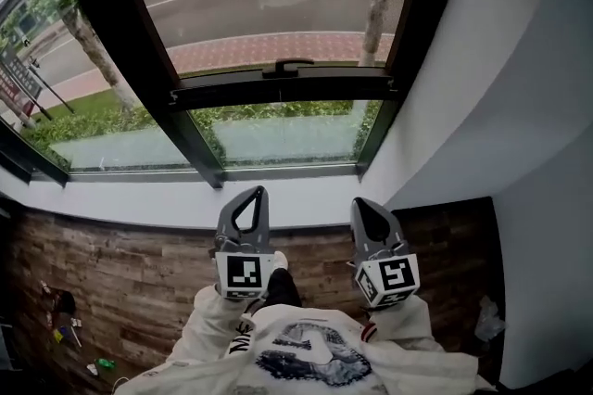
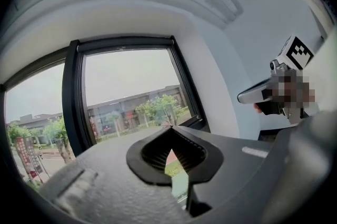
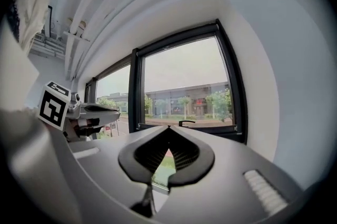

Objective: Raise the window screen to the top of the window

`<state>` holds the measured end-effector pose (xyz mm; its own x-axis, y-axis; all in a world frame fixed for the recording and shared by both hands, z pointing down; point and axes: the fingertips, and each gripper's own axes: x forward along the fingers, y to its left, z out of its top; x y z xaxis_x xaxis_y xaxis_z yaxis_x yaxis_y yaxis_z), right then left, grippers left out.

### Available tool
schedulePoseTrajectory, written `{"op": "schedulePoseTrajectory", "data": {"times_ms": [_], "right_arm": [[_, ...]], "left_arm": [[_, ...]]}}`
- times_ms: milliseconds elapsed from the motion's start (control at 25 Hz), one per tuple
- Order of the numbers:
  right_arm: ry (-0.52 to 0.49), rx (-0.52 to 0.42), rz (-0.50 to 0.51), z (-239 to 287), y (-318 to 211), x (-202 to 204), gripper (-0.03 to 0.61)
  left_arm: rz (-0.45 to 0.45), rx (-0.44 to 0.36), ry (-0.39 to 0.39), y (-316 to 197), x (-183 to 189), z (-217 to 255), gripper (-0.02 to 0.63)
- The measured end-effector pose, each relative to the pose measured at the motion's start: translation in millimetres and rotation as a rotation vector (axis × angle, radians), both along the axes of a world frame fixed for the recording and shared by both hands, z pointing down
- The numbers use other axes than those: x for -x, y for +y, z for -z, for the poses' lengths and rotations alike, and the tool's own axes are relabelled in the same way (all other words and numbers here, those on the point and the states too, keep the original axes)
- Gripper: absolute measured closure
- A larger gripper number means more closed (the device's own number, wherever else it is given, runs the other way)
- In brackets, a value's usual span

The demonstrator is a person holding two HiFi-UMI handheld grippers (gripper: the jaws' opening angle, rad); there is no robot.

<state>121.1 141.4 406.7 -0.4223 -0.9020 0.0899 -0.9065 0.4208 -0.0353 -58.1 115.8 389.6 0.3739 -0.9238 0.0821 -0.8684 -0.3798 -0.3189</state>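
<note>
The black-framed window [image 1: 102,13] fills the top of the head view. A black crossbar [image 1: 232,91] spans it, with a small black handle [image 1: 287,66] on top; the same handle [image 3: 187,122] shows in the right gripper view. Whether a mesh screen lies over the glass I cannot tell. My left gripper [image 1: 254,192] and right gripper [image 1: 362,203] sit side by side, level, pointing at the window from short of the white sill [image 1: 296,198]. Both are shut with nothing between the jaws. Each gripper view shows its own closed tips, left gripper [image 2: 171,128] and right gripper [image 3: 168,128].
A white wall [image 1: 500,87] runs close along the right of the window. Wooden floor [image 1: 130,273] lies below, with small bits of litter [image 1: 60,314] at the left and a crumpled white thing [image 1: 488,317] at the right. Outside are a road and trees.
</note>
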Motion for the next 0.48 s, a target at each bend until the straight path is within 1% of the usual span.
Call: {"op": "schedulePoseTrajectory", "data": {"times_ms": [120,280,480], "right_arm": [[0.029,0.006,-0.005,1,-54,28,0.572],[0.041,0.006,-0.005,7,-123,62,0.572],[0.055,0.013,-0.01,8,-184,96,0.572]], "left_arm": [[-0.007,0.01,0.005,-54,29,-5,0.609],[-0.003,0.021,0.009,-121,66,-9,0.609],[-0.015,0.027,0.004,-181,97,-10,0.609]]}}
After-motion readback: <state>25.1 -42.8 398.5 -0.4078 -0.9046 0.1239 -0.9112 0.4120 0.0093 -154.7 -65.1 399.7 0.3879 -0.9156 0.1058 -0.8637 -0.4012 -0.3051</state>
